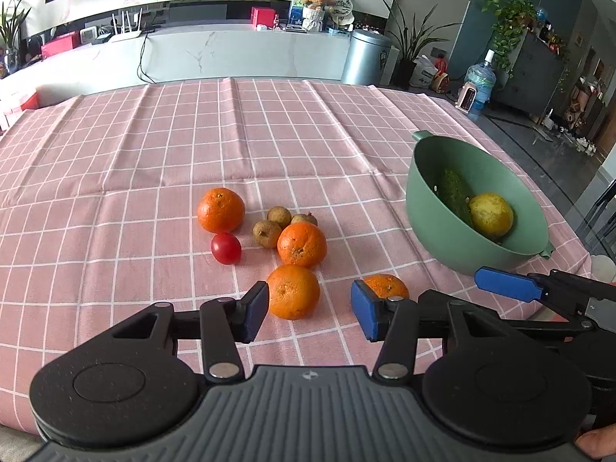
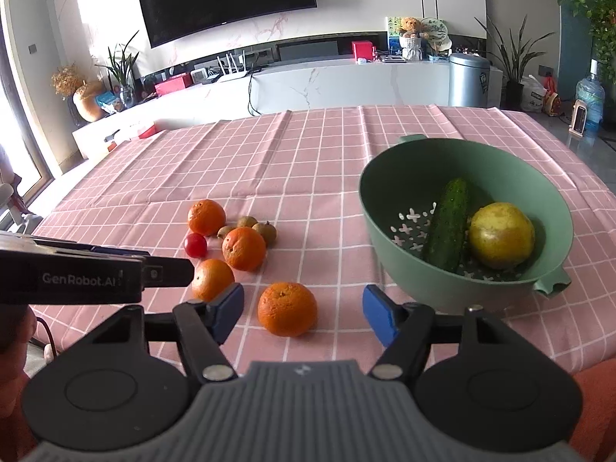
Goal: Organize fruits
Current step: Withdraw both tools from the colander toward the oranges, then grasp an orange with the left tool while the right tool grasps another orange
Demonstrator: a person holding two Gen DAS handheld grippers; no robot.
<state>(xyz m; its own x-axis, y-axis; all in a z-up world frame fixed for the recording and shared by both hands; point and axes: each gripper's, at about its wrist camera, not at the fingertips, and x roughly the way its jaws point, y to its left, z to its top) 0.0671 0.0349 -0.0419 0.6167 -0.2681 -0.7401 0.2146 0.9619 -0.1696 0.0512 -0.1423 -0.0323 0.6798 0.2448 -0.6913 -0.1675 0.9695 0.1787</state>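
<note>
Pink checked cloth (image 1: pixel 154 161), orange (image 1: pixel 293 292) between parted left jaws; right jaws parted, empty

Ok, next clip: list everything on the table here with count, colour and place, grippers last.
oranges: four, orange, loose on the cloth, left of the bowl
tomato: one, red, small, left edge of the fruit cluster
small round fruits: three, brown, bunched at the back of the cluster
bowl: one, green, strainer holes in its bottom, right side of the table
cucumber: one, dark green, inside the bowl
yellow fruit: one, yellow, inside the bowl beside the cucumber
tablecloth: one, pink with white grid, covers the table
left gripper: black with blue pads, open, one orange between its fingers
right gripper: black with blue pads, open, around the nearest orange
</note>
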